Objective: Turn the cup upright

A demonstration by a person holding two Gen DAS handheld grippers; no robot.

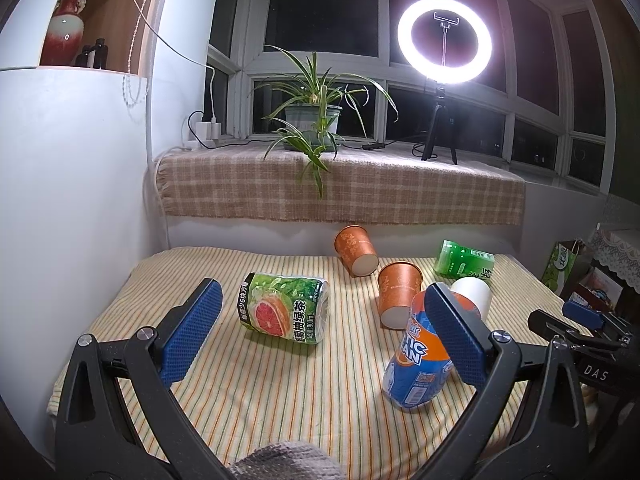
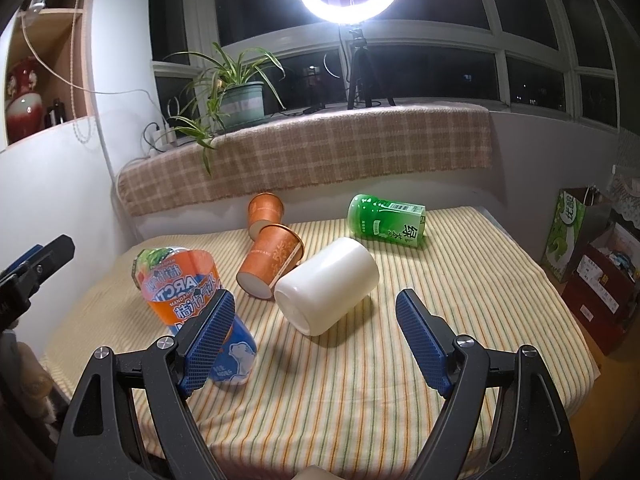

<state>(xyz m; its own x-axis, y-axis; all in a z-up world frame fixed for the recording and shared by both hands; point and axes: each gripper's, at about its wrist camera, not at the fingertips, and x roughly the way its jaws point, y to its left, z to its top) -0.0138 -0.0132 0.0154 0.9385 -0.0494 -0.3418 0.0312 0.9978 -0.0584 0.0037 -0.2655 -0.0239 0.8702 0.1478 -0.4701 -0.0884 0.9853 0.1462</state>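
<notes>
A white cup [image 2: 328,285] lies on its side on the striped tablecloth [image 2: 360,380], base toward me; in the left wrist view it [image 1: 474,294] shows partly behind my finger. Two orange paper cups lie on their sides: one near the white cup [image 2: 272,262] [image 1: 398,294], one farther back [image 2: 264,210] [image 1: 356,250]. My right gripper [image 2: 316,338] is open and empty, just in front of the white cup. My left gripper [image 1: 324,330] is open and empty above the cloth, the grapefruit cup between its fingers farther off.
An orange and blue cut bottle cup [image 1: 420,356] [image 2: 200,308] lies by the left gripper's right finger. A green grapefruit-label cup [image 1: 286,308] lies mid-table. A green bottle piece [image 2: 386,220] lies at the back right. A plant [image 1: 314,120] and ring light [image 1: 444,36] stand on the sill. Boxes [image 2: 592,276] stand right of the table.
</notes>
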